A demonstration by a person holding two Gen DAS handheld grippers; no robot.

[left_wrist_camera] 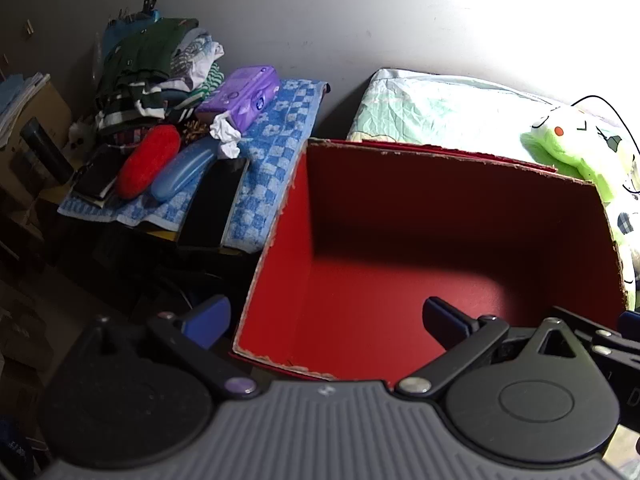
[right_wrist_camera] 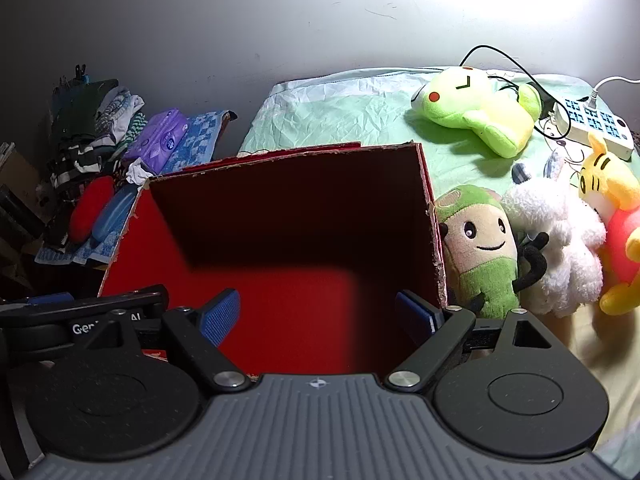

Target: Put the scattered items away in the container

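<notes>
A red cardboard box [left_wrist_camera: 420,272] [right_wrist_camera: 280,288] stands open on the bed, with nothing visible inside. My left gripper [left_wrist_camera: 326,318] hangs open above its near left corner, nothing between its blue pads. My right gripper [right_wrist_camera: 318,316] is open over the box's near edge, also holding nothing. Right of the box lie soft toys: a green mushroom-capped doll [right_wrist_camera: 478,248], a white fluffy toy [right_wrist_camera: 556,240] and a yellow bear in red [right_wrist_camera: 616,220]. A lime green plush [right_wrist_camera: 476,108] [left_wrist_camera: 576,140] lies further back on the sheet.
A white power strip [right_wrist_camera: 596,124] with black and white cables sits at the back right. Left of the bed, a blue checked towel [left_wrist_camera: 276,148] carries a purple tissue pack [left_wrist_camera: 242,94], a red pouch [left_wrist_camera: 148,160], a blue case [left_wrist_camera: 182,174] and a clothes pile [left_wrist_camera: 148,72].
</notes>
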